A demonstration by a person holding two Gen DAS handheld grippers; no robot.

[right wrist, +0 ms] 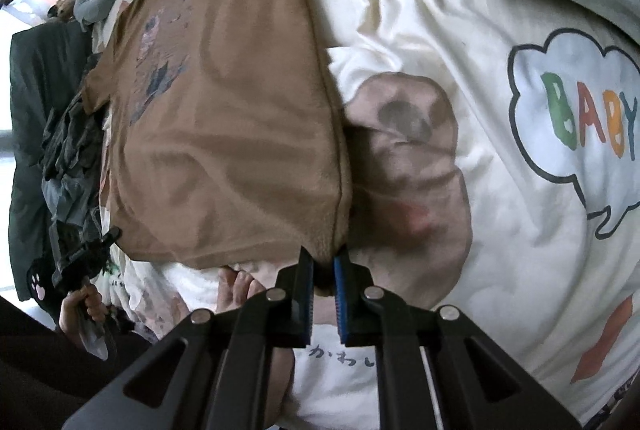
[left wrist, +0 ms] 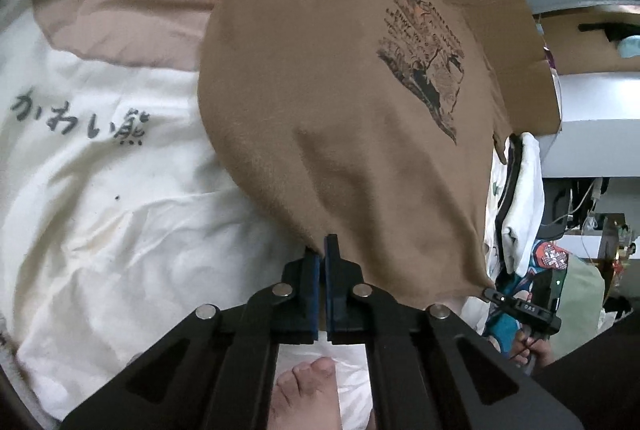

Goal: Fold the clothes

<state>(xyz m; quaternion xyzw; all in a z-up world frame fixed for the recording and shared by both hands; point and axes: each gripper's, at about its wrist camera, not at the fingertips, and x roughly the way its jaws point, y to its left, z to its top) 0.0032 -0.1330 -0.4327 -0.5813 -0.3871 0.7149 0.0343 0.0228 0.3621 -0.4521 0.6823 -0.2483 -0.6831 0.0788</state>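
Cream bedding (left wrist: 120,230) below, both tongs (left wrist: 322,242) (right wrist: 323,258) angled downward, each clamped on brown shirt (left wrist: 340,90) hem.

shirt (left wrist: 340,102) on bedsheet (left wrist: 120,210), bare foot (left wrist: 306,390) below its hem

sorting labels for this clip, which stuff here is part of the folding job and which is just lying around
In the job:
- brown shirt
- left tool, shut on its hem
- right tool, shut on its corner

Lying about:
- cream bear bedding
- BABY blanket
- cardboard
- dark clothes pile
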